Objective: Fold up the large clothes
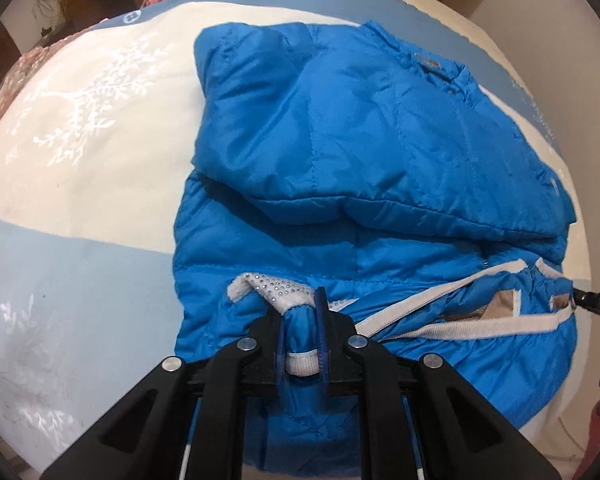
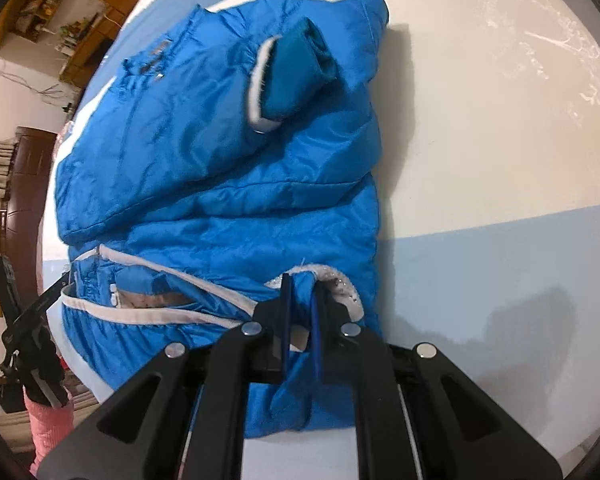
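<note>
- Both jaws clamped narrow on fabric: left gripper (image 1: 303,334) pinches a blue fold with white fleece trim; right gripper (image 2: 300,320) pinches the matching trimmed corner of the blue padded jacket (image 1: 340,152).
- Between the two grips runs the white-edged hem, so the held edge spans crosswise from one jaw to the other.
- Ahead of the jaws lies the rest of the jacket, partly folded, its length stretching away over the bedspread (image 1: 80,128).
- Sleeve cuff (image 2: 288,80) rests on top, far from the right jaws.
- Judged next: carry the held edge forward; both hands equally near.
</note>
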Demonstrator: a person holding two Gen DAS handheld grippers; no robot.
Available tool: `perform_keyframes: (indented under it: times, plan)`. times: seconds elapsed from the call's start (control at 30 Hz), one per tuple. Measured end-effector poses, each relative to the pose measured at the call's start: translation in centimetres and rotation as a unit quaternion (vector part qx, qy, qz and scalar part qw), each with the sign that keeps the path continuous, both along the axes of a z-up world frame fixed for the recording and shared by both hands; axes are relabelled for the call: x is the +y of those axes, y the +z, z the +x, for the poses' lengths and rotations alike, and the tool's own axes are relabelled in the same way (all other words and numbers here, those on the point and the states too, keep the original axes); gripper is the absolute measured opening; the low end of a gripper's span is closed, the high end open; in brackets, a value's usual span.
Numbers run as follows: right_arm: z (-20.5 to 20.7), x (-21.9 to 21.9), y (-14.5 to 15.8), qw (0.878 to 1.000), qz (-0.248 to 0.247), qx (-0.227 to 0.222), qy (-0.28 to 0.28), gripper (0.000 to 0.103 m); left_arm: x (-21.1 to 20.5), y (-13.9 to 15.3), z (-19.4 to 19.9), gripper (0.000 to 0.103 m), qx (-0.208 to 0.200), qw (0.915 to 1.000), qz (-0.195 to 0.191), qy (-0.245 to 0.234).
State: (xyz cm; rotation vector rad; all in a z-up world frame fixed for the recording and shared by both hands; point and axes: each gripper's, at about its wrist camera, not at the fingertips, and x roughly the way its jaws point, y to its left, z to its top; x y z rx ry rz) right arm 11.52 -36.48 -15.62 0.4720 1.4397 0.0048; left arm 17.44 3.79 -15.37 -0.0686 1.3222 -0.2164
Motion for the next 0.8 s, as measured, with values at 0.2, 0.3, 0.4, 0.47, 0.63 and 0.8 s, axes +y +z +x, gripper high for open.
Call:
perform_keyframes:
  times: [0.2, 0.3, 0.4, 0.47, 0.63, 0.8]
  plan:
    - [0.6, 0.8, -1.3, 1.0, -0.023, 0.011, 0.0, 0.007, -1.0, -1.0, 0.4, 0.014, 0.001, 0.9996, 0.026, -0.009]
    - [0.7, 0.6, -0.9, 1.0, -0.012, 0.02, 0.007, 0.01, -1.0, -0.7, 0.5, 0.014, 0.008, 0.9994, 0.029, -0.016]
    - [0.6, 0.2, 0.0, 1.0, -0.001, 0.022, 0.011, 0.013, -0.8, 0.0, 0.7, 0.015, 0.017, 0.9994, 0.022, -0.021]
    - [0.5, -0.2, 1.0, 1.0, 0.009, 0.019, 0.017, 0.015, -0.3, 0.6, 1.0, 0.017, 0.025, 0.9995, 0.005, -0.018]
    - [0.2, -1.0, 3.5, 0.999, 0.037, 0.009, 0.03, 0.02, 2.1, 2.8, 1.9, 0.019, 0.039, 0.9972, -0.064, -0.002]
    - [0.5, -1.0, 4.1, 0.999, 0.035, 0.006, 0.035, 0.02, 2.2, 3.8, 2.1, 0.019, 0.028, 0.9965, -0.078, -0.008]
